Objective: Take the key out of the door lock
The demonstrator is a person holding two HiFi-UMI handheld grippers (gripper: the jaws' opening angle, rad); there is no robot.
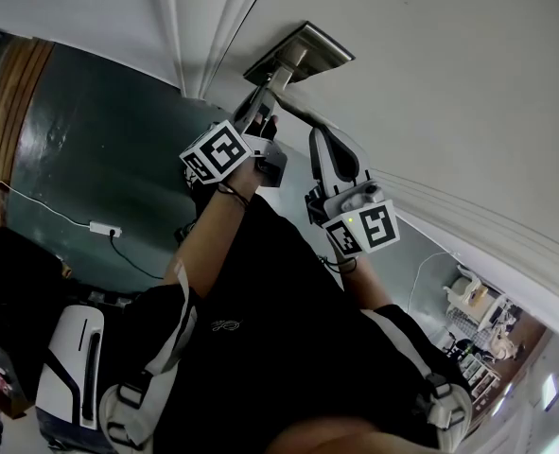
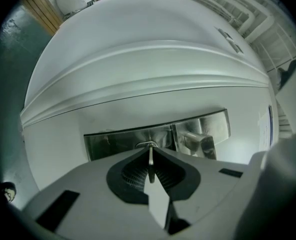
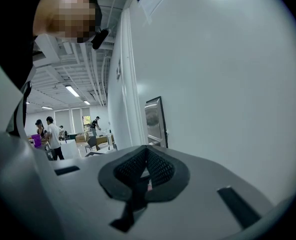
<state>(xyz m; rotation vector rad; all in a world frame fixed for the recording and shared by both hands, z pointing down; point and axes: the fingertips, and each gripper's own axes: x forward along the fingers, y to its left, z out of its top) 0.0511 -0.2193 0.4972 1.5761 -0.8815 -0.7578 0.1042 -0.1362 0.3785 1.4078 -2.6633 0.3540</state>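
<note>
Left gripper jaws are clamped on the key, seen edge-on, its tip in the lock plate at twelve o'clock, with the handle at two. The right gripper, jaws together and empty, is near the door.

- On the door, near its edge: lock plate.
- In the plate, left of the door handle in the left gripper view: key.
- Directly before the plate, jaws on either side of the key: left gripper.
- Just right of it, close to the door face, apart from the plate: right gripper.
- Behind both in the head view: floor, with a cable lying on it.
</note>
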